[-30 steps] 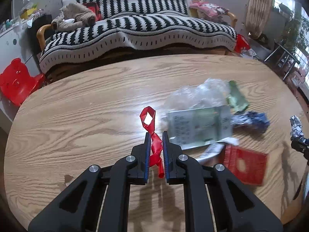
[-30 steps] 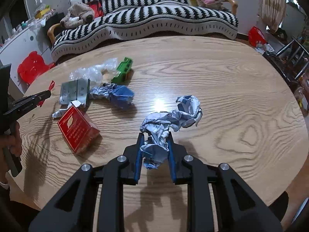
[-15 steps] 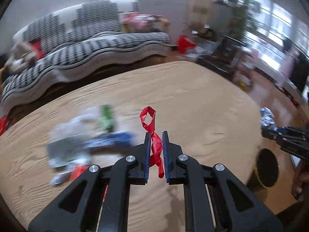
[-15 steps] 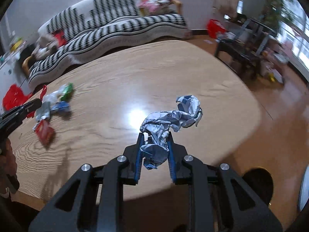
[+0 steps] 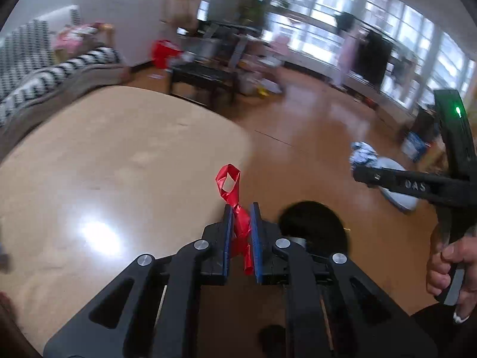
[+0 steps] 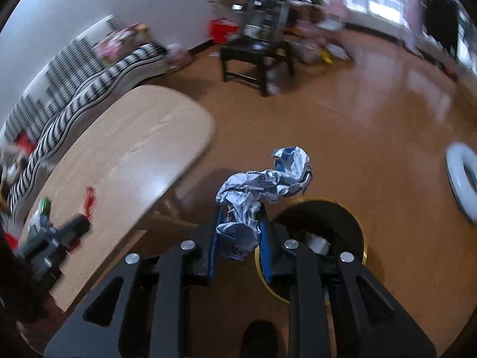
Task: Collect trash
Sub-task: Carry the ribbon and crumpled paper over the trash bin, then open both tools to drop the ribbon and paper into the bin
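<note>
From my right wrist view, the wooden bench (image 6: 143, 149) fills the left; blurred litter, including a green scrap (image 6: 45, 204), lies lower left. The floor (image 6: 372, 125) carries a black bin (image 6: 328, 223).

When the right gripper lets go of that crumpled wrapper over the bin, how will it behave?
The crumpled wrapper is probably very light: a thin, creased foil-like sheet. It likely flutters rather than dropping straight, so it may miss the trash bin. It holds its bunched shape above the right gripper, so it seems springy and may catch on the pads.
</note>
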{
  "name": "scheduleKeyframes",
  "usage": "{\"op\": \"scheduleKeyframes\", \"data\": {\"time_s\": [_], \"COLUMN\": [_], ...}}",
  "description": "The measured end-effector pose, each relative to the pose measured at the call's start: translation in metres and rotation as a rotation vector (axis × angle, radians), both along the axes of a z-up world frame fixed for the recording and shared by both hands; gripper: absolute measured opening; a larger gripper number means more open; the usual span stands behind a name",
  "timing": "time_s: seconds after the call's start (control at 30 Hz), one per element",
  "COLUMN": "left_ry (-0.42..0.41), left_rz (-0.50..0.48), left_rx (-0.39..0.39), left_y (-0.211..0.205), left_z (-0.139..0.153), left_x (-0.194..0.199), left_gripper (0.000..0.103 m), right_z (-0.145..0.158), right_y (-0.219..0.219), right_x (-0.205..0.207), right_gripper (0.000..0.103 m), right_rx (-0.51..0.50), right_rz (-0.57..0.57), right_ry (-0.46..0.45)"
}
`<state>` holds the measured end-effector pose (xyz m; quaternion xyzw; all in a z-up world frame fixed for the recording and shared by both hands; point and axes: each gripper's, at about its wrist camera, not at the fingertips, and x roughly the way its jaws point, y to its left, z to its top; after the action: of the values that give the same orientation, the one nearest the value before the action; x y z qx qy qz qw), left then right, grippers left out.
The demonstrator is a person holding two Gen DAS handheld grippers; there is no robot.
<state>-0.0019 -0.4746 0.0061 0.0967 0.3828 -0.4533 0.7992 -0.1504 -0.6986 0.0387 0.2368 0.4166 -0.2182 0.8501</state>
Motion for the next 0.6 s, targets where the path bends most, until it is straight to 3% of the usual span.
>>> {"op": "scheduleKeyframes", "data": {"time_s": [0.3,0.6], "left_ry": [0.180,0.221], "left_rz": [-0.187,-0.234], "left_rx": [0.015,0.031], "left_y": [-0.097,-0.129], "left_z": [-0.052,-0.068], "left_x": [-0.050,-0.058], "left_gripper": [0.011,0.011], "right_z": [-0.020,-0.028], "right_y": [-0.056,-0.068], "right_x": [-0.052,-0.059], "right_gripper": [0.023,0.023], "right_rx": [0.082,0.095], "right_rz": [-0.140,-0.179], "right_ry": [0.053,0.067]}}
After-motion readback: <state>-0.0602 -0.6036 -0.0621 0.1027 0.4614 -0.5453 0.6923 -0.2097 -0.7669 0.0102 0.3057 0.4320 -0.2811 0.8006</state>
